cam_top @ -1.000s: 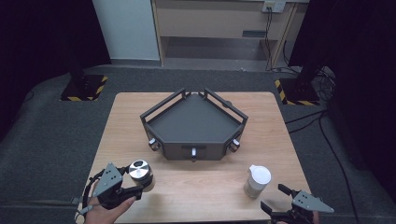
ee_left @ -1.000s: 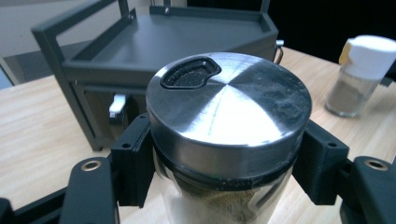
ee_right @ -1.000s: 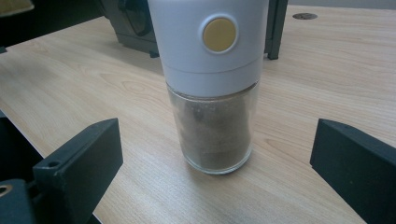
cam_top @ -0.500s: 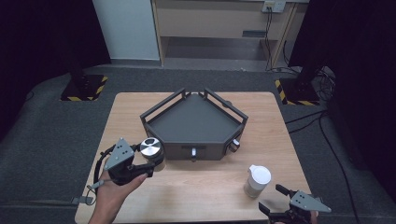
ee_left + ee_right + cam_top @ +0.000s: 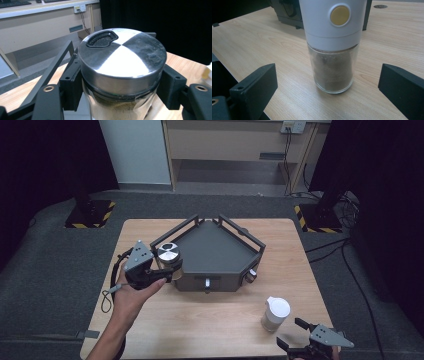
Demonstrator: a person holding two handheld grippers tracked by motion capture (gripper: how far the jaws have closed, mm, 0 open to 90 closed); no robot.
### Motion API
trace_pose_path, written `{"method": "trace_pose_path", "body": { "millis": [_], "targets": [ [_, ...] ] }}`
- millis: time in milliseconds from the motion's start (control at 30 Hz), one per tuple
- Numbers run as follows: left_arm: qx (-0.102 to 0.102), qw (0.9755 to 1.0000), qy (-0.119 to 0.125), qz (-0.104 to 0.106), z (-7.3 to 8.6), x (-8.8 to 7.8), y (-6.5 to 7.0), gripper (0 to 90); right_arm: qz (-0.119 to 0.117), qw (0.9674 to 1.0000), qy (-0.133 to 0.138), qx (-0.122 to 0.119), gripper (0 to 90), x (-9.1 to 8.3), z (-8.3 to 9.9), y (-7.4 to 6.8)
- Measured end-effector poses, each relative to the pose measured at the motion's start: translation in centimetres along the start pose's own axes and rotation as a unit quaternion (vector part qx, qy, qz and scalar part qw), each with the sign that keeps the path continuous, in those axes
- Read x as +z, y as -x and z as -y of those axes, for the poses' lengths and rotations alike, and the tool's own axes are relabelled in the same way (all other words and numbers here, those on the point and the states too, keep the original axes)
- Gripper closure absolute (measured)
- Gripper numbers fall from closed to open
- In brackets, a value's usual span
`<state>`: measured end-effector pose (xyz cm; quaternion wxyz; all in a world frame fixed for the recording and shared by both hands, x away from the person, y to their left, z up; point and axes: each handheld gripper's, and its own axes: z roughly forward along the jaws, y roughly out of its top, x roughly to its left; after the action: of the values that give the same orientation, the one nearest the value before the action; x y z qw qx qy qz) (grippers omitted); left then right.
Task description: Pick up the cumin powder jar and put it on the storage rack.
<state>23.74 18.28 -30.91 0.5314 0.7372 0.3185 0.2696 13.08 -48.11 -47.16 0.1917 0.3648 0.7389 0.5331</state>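
Note:
My left gripper (image 5: pixel 167 266) is shut on a glass spice jar with a shiny metal lid (image 5: pixel 169 254) (image 5: pixel 122 63), held in the air at the left rim of the dark three-cornered tray (image 5: pixel 215 250). Both black jaws press the jar's sides just under the lid. A white-capped glass grinder with a yellow button (image 5: pixel 275 313) (image 5: pixel 331 45) stands upright on the table near the front right. My right gripper (image 5: pixel 295 335) (image 5: pixel 329 82) sits just short of the grinder, open, its jaws spread wider than the glass and not touching it.
The wooden table (image 5: pixel 200 320) has bare surface in front of the tray. The tray has raised rails and knobs (image 5: pixel 207 282) on its front wall. Beyond the table are dark floor, a cabinet and cables.
My left hand has lifted the metal-lidded jar from the front left of the table and carried it away and rightward to the tray's left rim. The right gripper and grinder have stayed put.

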Motion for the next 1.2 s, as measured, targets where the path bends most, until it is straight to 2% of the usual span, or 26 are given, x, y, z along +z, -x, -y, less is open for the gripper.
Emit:
{"method": "trace_pose_path", "body": {
  "millis": [400, 833, 1200],
  "targets": [
    [0.001, 1.0000, -0.001, 0.001, -0.1, 3.6, -1.2, 30.8, 0.003, 1.0000, -0.002, 0.001, 2.5, -0.1, 0.1, 0.2],
    [-0.010, 0.9999, -0.002, -0.007, 0.9, 5.9, -1.8, 30.7, 0.005, 1.0000, -0.006, 0.004, 2.5, -0.1, 0.2, 0.4],
    [-0.004, 0.9999, -0.013, -0.005, 1.5, 7.3, -2.2, 30.7, 0.004, 0.9999, -0.009, 0.006, 2.5, -0.1, 0.2, 0.5]
  ]
}}
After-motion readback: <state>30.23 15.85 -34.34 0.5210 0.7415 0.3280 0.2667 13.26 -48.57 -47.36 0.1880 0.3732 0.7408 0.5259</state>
